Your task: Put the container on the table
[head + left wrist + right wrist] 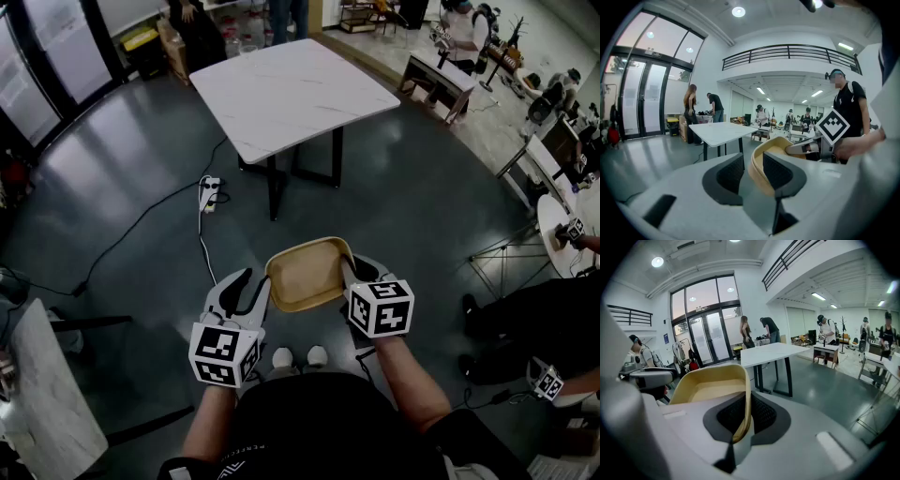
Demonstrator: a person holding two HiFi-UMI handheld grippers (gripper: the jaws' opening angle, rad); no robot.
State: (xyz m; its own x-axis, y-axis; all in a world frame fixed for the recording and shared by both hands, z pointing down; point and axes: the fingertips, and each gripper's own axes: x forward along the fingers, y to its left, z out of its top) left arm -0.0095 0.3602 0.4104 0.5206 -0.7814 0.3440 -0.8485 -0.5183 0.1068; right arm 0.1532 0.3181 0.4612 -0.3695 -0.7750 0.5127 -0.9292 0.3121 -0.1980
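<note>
A tan, shallow container (307,274) hangs in the air in front of me, between both grippers. My right gripper (354,274) is shut on its right rim; in the right gripper view the rim (744,413) sits tight between the dark pads. My left gripper (251,292) stands open around the left rim (757,171): the rim lies against the inner pad, with a small gap to the outer pad. The white marble table (291,92) stands ahead across the dark floor, and it also shows in both gripper views (723,130) (774,352).
A power strip (210,194) and its cable lie on the floor left of the table's legs. Another white tabletop (37,403) is at my near left. People and desks (450,75) fill the far right, and glass doors (705,336) stand beyond the table.
</note>
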